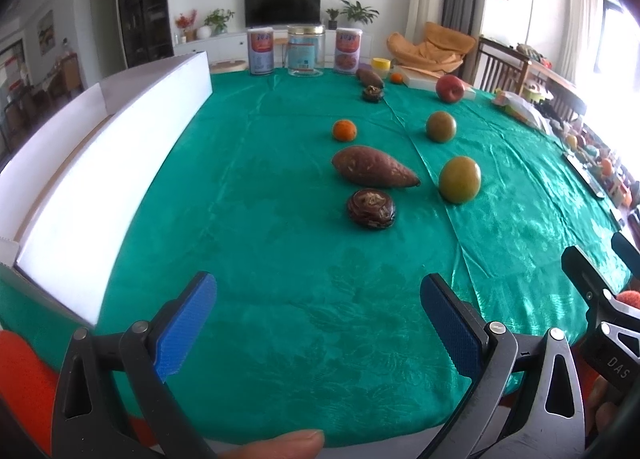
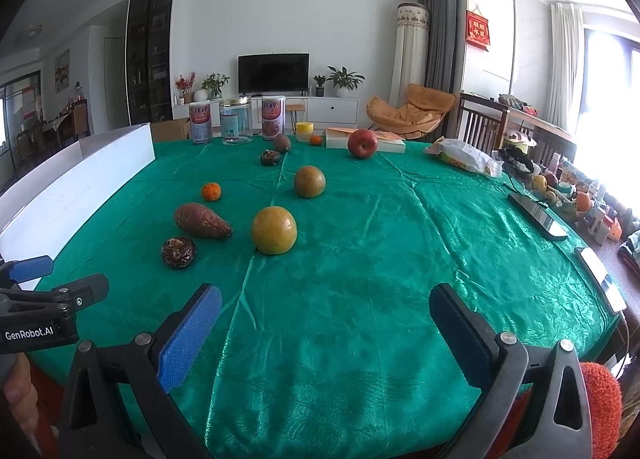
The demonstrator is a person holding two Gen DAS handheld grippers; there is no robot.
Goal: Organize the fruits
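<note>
On the green tablecloth (image 2: 360, 259), produce lies in 2 loose rows. Nearest the grippers: a dark wrinkled fruit (image 1: 371, 208), just behind it a sweet potato (image 1: 374, 172), then a small orange (image 1: 344, 130). Beside these, to the right, sit 2 yellow-green round fruits (image 1: 460, 179) (image 1: 441, 126), well apart from each other, and farther back a red apple (image 1: 450, 88) just in front of a flat box (image 2: 366, 137). At the far edge lie a second sweet potato (image 1: 370, 77), a second dark fruit (image 1: 373, 93) and a second small orange (image 1: 396, 77), near 2 cans (image 1: 261, 51) (image 1: 349, 50) flanking 1 clear jar (image 1: 306, 51). A white tray (image 1: 120, 163) stands along the left side. Left gripper (image 1: 318, 327) and right gripper (image 2: 326, 333) both hover low over the near cloth, fingers spread wide, holding nothing.
</note>
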